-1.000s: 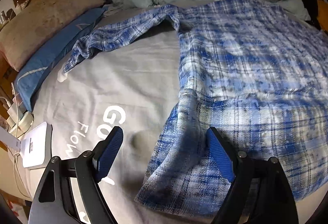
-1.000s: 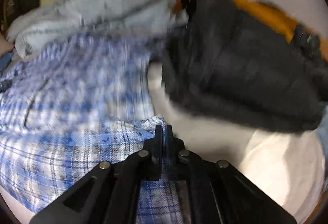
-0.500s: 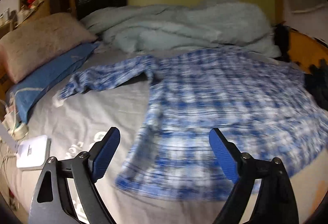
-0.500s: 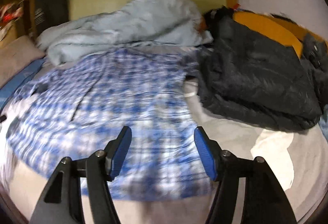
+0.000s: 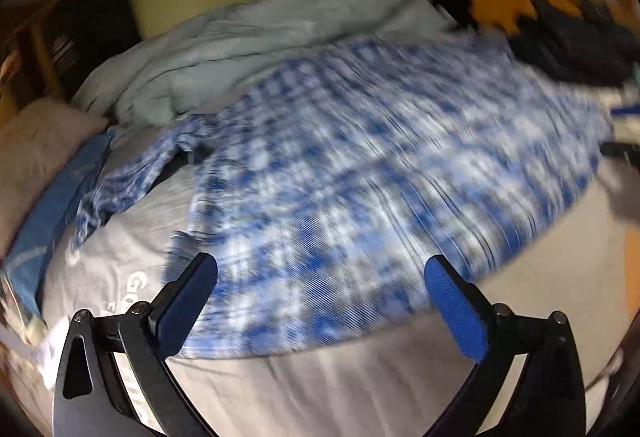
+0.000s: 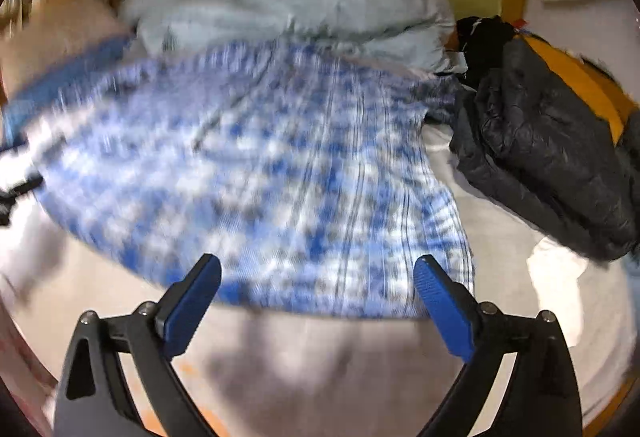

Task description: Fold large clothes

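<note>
- The left gripper point(image 5: 321, 279) is built from two black angular arms, each pierced by a triangular cut-out near its base.
- Blue ribbed pads point(image 5: 456, 313) are fitted to the inner faces of its fingers.
- Silver screw heads are seen at the arm joints.
- The right gripper point(image 6: 317, 279) is of identical construction: black arms, blue ribbed pads point(image 6: 443, 307), silver screws.

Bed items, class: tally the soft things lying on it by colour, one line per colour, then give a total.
Blue-and-white plaid: 1, the shirt
Pale blue-green: 1, the duvet
Dark grey: 1, the puffer jacket
Solid blue: 1, the pillow
Beige: 1, the cushion
Total: 5
</note>
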Available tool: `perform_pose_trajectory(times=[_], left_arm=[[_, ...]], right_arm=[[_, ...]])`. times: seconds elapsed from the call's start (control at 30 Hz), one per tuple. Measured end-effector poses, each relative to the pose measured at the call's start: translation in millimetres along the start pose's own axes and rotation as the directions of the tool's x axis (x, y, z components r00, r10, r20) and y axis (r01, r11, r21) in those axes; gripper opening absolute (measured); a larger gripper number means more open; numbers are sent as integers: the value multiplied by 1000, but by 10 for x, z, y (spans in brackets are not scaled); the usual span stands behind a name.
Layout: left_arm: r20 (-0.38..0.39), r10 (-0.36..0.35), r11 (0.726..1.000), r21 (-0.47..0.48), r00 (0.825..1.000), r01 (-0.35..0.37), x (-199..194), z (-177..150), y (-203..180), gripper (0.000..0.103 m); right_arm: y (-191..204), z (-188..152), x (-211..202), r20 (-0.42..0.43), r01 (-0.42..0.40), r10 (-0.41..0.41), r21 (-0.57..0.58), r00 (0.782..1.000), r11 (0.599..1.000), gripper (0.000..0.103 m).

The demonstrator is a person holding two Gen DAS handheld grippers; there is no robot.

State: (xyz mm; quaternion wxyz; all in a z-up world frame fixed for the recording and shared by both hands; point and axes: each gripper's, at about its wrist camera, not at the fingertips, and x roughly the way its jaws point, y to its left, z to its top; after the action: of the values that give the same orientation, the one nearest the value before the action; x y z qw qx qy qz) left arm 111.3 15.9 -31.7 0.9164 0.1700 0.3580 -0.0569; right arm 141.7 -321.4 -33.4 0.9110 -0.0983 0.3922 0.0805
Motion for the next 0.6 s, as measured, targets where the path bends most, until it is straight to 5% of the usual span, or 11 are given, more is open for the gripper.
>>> perform_pose_trajectory(times=[0.2, 0.37, 0.5, 0.6], left_arm=[[-31, -15, 995, 93, 999, 18, 66, -49, -341, 103], [-105, 29, 993, 116, 994, -17, 249, -118, -359, 103], [-185, 41, 999, -18, 982, -45, 425, -173, -143, 103], [-216, 42, 989, -127, 975, -71, 511, -182, 68, 103]], right_arm=[[326, -151, 41, 5, 34, -34, -215, 999, 976, 97], [459, -208, 187, -36, 64, -77, -280, 996, 958, 97], [276, -138, 258, -64, 76, -90, -188, 994, 979, 97], [173, -127, 330, -37, 219, -229, -174, 973, 960, 97]])
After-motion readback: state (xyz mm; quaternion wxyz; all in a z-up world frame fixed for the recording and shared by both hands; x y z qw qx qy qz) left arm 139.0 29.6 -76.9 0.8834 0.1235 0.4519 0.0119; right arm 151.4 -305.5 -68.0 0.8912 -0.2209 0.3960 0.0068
